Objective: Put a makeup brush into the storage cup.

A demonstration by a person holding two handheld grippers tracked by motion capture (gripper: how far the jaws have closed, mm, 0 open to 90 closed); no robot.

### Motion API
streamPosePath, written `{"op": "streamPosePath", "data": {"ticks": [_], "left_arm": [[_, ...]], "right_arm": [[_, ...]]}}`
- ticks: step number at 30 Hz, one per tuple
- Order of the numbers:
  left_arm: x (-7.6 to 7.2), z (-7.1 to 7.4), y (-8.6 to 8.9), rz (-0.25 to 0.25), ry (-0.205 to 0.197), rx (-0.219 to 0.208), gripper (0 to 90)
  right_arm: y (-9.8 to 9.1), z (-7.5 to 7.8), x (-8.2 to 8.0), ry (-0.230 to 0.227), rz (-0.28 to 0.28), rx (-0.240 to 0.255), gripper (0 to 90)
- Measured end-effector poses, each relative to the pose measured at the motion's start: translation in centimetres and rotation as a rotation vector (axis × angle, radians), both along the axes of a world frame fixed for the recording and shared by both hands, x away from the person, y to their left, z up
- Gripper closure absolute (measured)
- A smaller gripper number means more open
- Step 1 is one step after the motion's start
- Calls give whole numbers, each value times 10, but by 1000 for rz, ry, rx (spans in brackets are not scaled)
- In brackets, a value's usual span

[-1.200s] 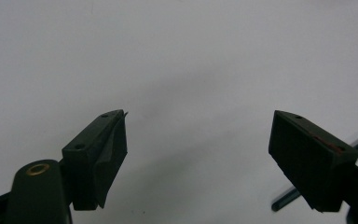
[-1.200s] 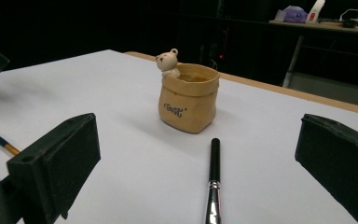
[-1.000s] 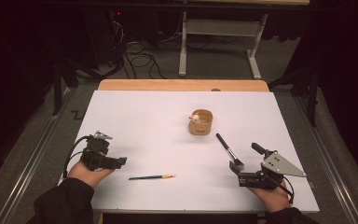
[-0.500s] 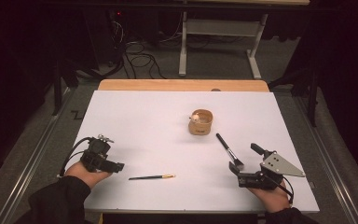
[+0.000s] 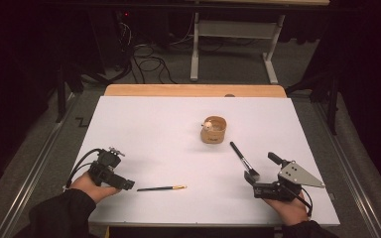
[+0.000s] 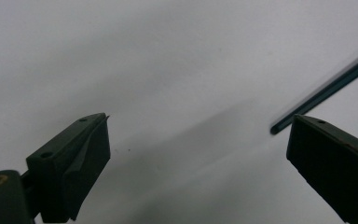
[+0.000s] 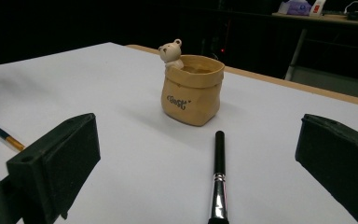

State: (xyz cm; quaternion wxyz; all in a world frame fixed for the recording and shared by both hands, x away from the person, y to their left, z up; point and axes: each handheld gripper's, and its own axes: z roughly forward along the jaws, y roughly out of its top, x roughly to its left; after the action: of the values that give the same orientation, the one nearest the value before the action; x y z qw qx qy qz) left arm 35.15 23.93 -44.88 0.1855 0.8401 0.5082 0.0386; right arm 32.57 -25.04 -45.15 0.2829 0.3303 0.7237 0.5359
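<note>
Nothing's really shifted except the left gripper (image 5: pixel 129 184), whose fingers have just been opening, empty. Thin paintbrush (image 5: pixel 161 188) lies flat on the tabletop (image 5: pixel 149 124) just beyond them, gold end pointing right.

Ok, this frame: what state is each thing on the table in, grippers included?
Tan bag-shaped ceramic pot with bear figure: upright, nothing inserted.
Black-handled makeup brush: lying flat, between the right fingers, ungripped.
Thin dark paintbrush with gold tip: lying flat, free.
Left gripper: open, just widened.
Right gripper: open.
</note>
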Motion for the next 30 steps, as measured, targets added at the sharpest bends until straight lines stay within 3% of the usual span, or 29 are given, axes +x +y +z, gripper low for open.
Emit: {"op": "streamPosePath", "data": {"ticks": [14, 30], "left_arm": [[-5, 3, -30, -113, 16, -21, 10], [-3, -4, -61, -203, 33, 0, 6]], "right_arm": [[1, -1, 0, 10, 6, -2, 3], [2, -2, 0, 9, 19, -8, 4]]}}
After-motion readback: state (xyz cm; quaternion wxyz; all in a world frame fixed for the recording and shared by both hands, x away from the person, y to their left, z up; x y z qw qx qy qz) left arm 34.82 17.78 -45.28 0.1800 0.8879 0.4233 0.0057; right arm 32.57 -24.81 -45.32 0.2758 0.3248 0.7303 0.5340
